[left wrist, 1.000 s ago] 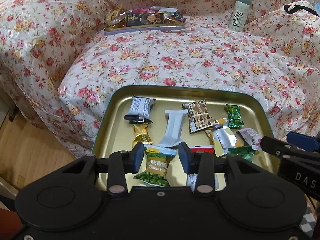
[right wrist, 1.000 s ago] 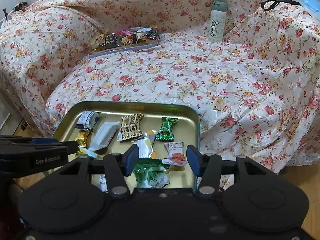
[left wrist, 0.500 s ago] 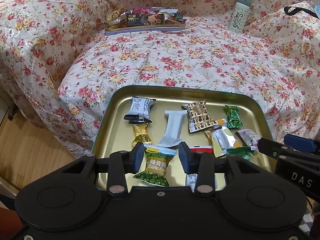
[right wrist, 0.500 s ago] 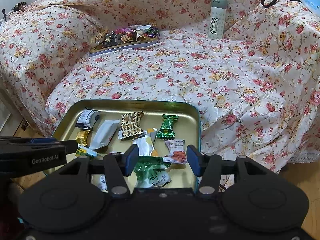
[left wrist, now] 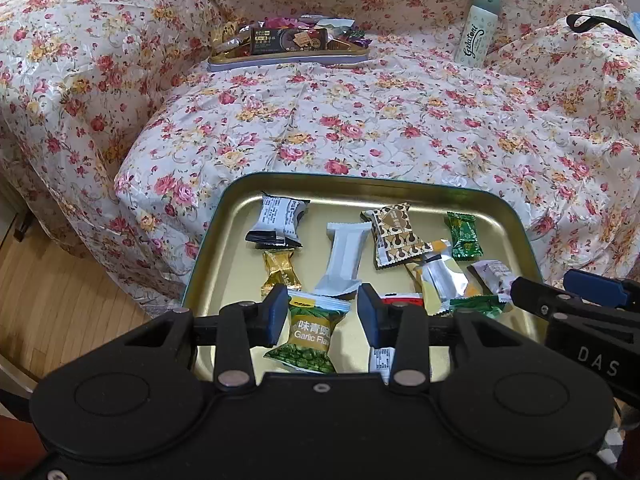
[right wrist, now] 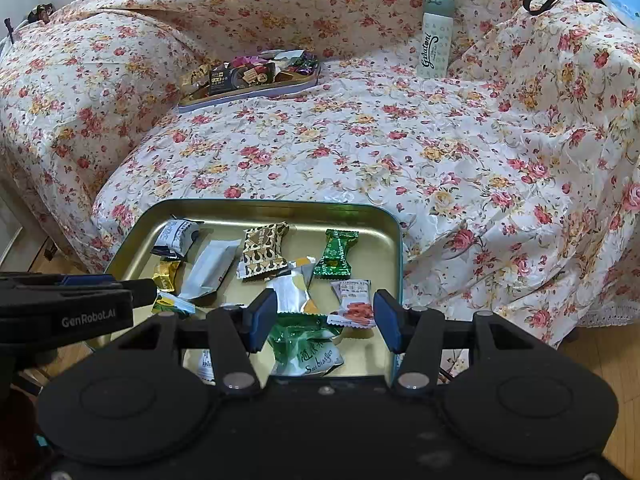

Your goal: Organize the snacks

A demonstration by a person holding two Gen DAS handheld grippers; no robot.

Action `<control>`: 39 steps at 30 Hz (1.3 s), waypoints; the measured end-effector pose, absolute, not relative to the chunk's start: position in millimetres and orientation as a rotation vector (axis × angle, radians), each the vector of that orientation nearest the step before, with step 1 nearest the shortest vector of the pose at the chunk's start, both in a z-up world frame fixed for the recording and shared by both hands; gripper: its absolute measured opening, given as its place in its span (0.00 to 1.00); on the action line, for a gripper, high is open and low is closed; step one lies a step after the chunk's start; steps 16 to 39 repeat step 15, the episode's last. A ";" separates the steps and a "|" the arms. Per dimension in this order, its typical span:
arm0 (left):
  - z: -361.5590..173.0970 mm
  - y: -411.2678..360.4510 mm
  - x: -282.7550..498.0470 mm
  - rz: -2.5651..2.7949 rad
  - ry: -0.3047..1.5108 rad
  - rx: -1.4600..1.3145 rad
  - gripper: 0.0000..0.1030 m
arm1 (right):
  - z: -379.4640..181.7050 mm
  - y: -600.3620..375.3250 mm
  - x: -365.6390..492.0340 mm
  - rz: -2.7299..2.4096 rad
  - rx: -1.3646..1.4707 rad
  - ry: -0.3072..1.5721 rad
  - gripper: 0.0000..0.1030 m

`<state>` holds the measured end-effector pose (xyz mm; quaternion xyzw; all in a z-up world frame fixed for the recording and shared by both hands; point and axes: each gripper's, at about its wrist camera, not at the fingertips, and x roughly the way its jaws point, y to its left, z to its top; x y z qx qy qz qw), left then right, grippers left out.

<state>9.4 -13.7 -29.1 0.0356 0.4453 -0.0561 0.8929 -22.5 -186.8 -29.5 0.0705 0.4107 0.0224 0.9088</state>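
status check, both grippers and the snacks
Left gripper open over the garlic pea packet, not gripping. Right gripper open above a green packet. Snacks loose in the gold tray. Nothing in the way.

Floral-covered sofa (left wrist: 360, 120), far snack tray (left wrist: 288, 56) by its backrest, pale bottle (left wrist: 476, 32) leaning there

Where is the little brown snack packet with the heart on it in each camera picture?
Left wrist view: brown heart-printed snack packet lies toward the gold metal tray's far right.
Right wrist view: same packet, far middle of the tray.
Shared landmark: long white wrapped bar immediately to its left.
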 end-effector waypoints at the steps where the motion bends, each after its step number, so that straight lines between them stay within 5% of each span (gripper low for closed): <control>1: -29.1 -13.6 9.4 -0.117 0.924 0.074 0.47 | -29.5 -186.6 -22.4 0.046 0.146 0.848 0.54; 39: -30.2 -13.8 10.8 -0.121 0.938 0.071 0.48 | -32.1 -184.3 -22.2 0.049 0.143 0.853 0.54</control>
